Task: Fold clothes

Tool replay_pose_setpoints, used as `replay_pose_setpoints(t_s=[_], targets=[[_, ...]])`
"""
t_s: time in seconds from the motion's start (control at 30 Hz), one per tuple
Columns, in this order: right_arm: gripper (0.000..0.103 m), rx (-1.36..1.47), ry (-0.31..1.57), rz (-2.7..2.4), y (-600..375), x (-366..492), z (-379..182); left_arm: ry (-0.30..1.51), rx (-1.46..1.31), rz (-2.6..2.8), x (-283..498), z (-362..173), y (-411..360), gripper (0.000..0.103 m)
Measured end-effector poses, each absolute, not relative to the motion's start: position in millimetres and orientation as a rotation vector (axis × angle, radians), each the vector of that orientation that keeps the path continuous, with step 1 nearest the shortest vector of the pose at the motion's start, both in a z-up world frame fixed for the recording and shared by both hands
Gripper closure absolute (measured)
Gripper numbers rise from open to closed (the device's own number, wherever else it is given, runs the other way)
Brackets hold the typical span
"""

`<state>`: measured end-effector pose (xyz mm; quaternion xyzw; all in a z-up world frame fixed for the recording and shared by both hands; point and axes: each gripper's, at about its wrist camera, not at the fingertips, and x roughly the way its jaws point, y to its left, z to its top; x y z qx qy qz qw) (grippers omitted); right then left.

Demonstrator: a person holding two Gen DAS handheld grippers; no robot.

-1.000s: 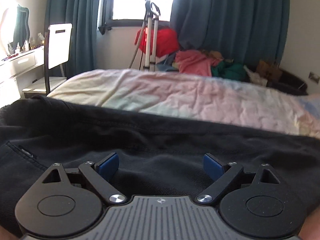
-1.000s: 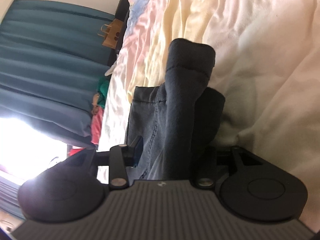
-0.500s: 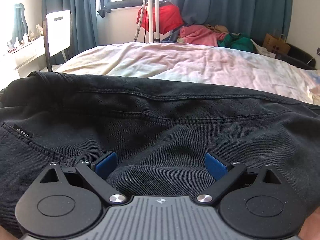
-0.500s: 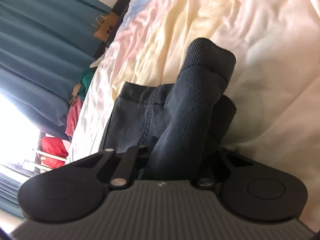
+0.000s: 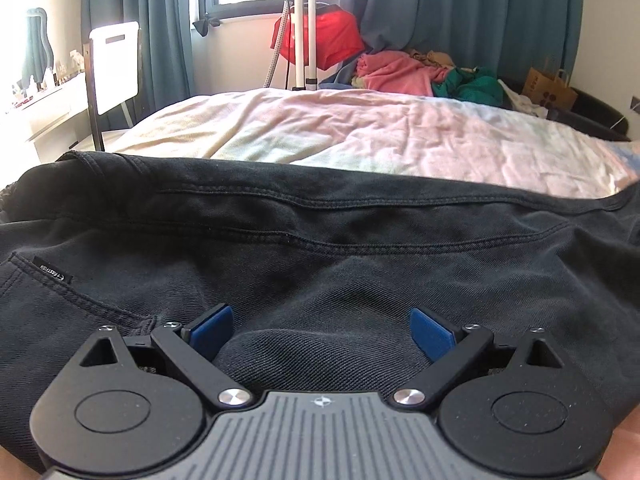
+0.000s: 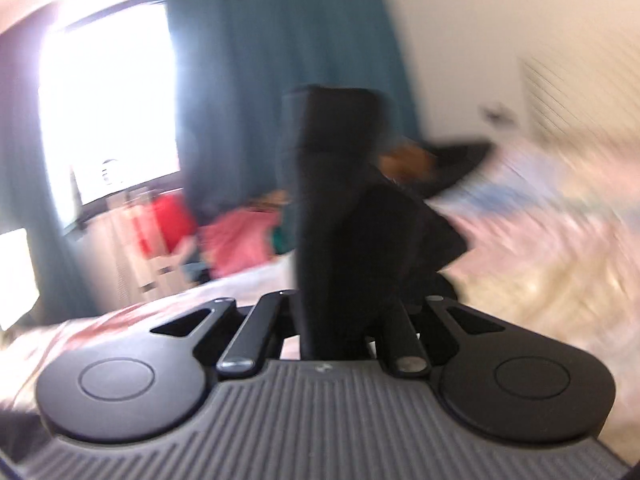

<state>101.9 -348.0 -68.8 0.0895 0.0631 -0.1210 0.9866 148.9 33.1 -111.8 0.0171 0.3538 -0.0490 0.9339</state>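
Observation:
Black denim trousers (image 5: 320, 248) lie spread across the near part of the bed, with seams and a small label on the left. My left gripper (image 5: 320, 330) is open, low over the fabric, and a bulge of cloth sits between its blue pads (image 5: 210, 326). In the blurred right wrist view, my right gripper (image 6: 340, 312) is shut on a dark cuffed end of the trousers (image 6: 332, 184), which sticks up from between the jaws.
The bed has a pale pastel cover (image 5: 380, 136). Behind it are a pile of pink, green and red clothes (image 5: 396, 70), a tripod (image 5: 302, 36), teal curtains (image 5: 460, 12) and a paper bag (image 5: 550, 90). A white chair (image 5: 114, 66) and a dressing table (image 5: 36, 100) stand at left.
My right gripper shut on the trouser end and swung it up from the bed, so its view now faces the window. The left gripper's view rose, showing more of the trousers.

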Motion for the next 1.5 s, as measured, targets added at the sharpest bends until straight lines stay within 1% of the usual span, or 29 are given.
replay_pose_setpoints(t_s=[0.07,0.13,0.27,0.37,0.53,0.67,0.8,0.97,1.0,1.07,1.13,1.2,1.23,1.3,1.5], targets=[[0.091,0.078,0.128,-0.126,-297.6,103.0,-71.3,0.717,0.004,-0.098,147.4,-108.2,37.9,0.006],[0.091,0.009,0.176,-0.004,-248.1,100.6,-87.4,0.709,-0.036,-0.083,146.0,-102.5,45.5,0.006],[0.091,-0.250,0.396,0.186,-169.7,101.5,-156.6,0.678,-0.100,-0.037,142.1,-86.8,60.6,0.006],[0.090,-0.408,0.444,0.210,-149.9,101.1,-182.0,0.646,-0.148,-0.025,138.5,-74.2,72.8,0.006],[0.090,-0.293,0.423,0.214,-159.9,102.6,-163.9,0.611,-0.217,-0.020,138.1,-62.4,87.1,0.006],[0.090,-0.261,0.339,0.247,-150.6,99.5,-126.5,0.524,-0.255,-0.013,133.0,-46.3,106.1,0.006],[0.090,-0.234,0.391,0.305,-122.5,103.3,-135.2,0.412,-0.297,0.000,123.4,-35.3,129.0,0.006],[0.089,-0.171,0.466,0.360,-102.7,110.6,-149.3,0.407,-0.375,-0.071,119.2,-36.4,134.7,0.006],[0.088,-0.164,0.470,0.369,-104.6,109.6,-149.4,0.408,-0.368,-0.088,117.7,-36.1,131.2,0.006],[0.082,-0.172,0.471,0.403,-108.4,103.6,-142.9,0.389,-0.318,-0.127,112.6,-33.7,120.2,0.006],[0.060,-0.170,0.516,0.484,-116.2,102.0,-134.9,0.374,-0.270,-0.161,110.0,-32.7,108.1,0.006],[0.054,-0.162,0.546,0.552,-129.7,97.8,-127.0,0.370,-0.250,-0.193,106.8,-34.3,99.0,0.006],[0.049,-0.140,0.555,0.565,-140.0,93.8,-122.0,0.375,-0.243,-0.210,105.8,-36.2,95.3,0.006],[0.046,-0.079,0.573,0.573,-162.5,86.3,-112.1,0.391,-0.219,-0.234,104.1,-41.2,88.5,0.006],[0.045,0.150,0.581,0.495,-227.8,72.5,-99.5,0.410,-0.104,-0.240,93.4,-53.8,67.5,0.009]])
